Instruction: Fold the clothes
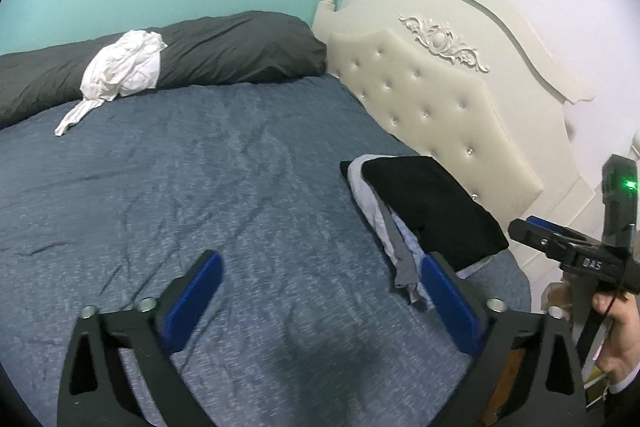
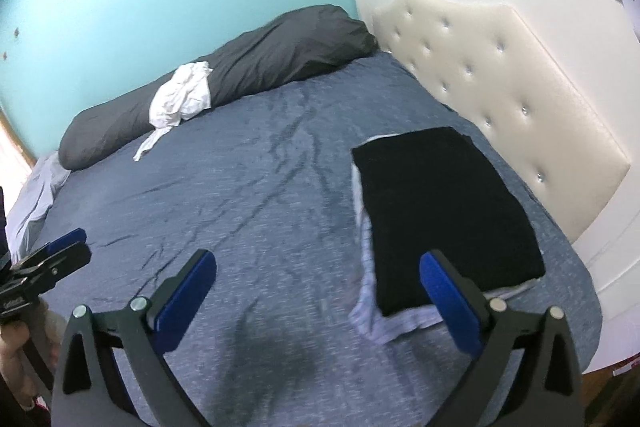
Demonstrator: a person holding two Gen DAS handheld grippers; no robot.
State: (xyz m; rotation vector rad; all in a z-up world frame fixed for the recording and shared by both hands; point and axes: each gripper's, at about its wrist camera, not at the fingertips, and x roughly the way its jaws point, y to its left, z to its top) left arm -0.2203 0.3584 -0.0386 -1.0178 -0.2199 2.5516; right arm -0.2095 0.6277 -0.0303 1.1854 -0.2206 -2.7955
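A crumpled white garment lay far left on a long grey pillow, one strip trailing onto the blue bedspread; the wide middle of the bed lay bare; at right a folded black garment topped a pale stack just beside the tufted headboard. Left gripper and right gripper both hung spread, holding nothing; only the right view showed pale cloth past the bed's left edge; only the left view showed a grey strip hanging from the stack.
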